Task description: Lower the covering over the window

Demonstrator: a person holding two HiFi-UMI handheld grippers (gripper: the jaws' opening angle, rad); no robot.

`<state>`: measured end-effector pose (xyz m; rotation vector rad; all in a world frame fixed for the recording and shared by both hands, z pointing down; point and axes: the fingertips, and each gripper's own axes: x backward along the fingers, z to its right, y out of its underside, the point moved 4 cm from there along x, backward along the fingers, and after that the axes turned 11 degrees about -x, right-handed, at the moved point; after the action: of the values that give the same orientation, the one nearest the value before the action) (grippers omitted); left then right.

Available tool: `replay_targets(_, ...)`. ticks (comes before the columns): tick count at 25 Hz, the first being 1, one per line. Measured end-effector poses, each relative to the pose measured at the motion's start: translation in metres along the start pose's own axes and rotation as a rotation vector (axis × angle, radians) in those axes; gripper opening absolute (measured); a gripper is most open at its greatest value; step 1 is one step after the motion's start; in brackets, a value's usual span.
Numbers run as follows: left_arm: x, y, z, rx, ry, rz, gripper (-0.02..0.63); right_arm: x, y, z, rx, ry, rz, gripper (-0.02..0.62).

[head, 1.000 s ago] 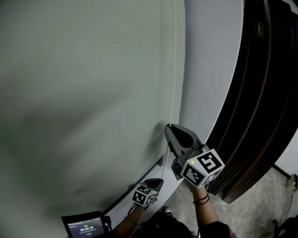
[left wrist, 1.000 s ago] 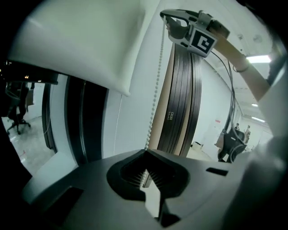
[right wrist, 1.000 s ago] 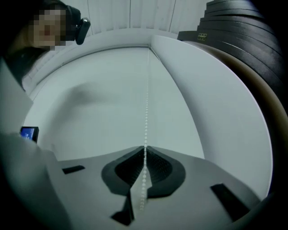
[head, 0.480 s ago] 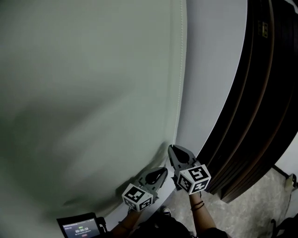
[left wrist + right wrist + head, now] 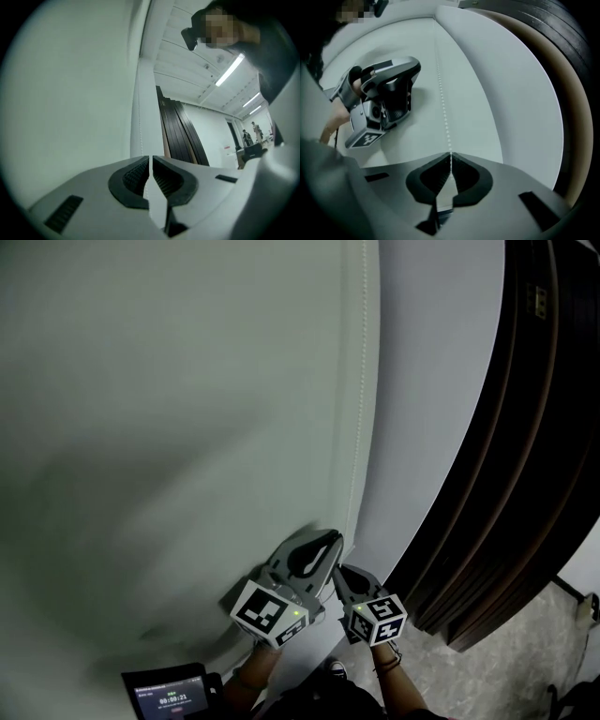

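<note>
Pulling the bead chain [image 5: 442,93] hand over hand is the step, and the right claw [image 5: 450,157] is clenched on it: the beads run straight down into the seam between its pads. The roller blind [image 5: 169,427] fills the left and centre of the head view as a pale green sheet, and the chain hangs along its right edge against the white wall [image 5: 422,409]. In that view the left claw [image 5: 150,161] sits just above and left of the right one, pressed together. A strand of chain stands just left of its seam, and it seems to grip nothing, though the angle is poor. To do this well, I judge the left claw should part, take the same strand close above the right one, and clamp firmly before the right lets go. Pulls should run straight along the chain, not outward, to keep the beads seated and the fabric rolling evenly
</note>
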<state>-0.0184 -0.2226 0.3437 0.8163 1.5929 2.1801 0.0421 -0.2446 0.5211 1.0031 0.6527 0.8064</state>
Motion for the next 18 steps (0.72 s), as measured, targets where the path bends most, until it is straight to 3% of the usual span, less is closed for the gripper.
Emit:
replay_targets(8,-0.013,-0.031,-0.026,-0.086,0.005,0.022,0.080,0.003,0.015,-0.036,-0.001,-0.036,0.025,0.015)
replay_targets(15,-0.031,-0.064,-0.030,-0.086,0.032,0.097,0.078,0.005,0.010,-0.041,-0.015,-0.052,0.038,0.015)
replay_targets(18,-0.029,-0.064,-0.031,-0.065,0.040,0.105,0.016,0.007,0.010,-0.040,-0.014,-0.045,0.048,0.015)
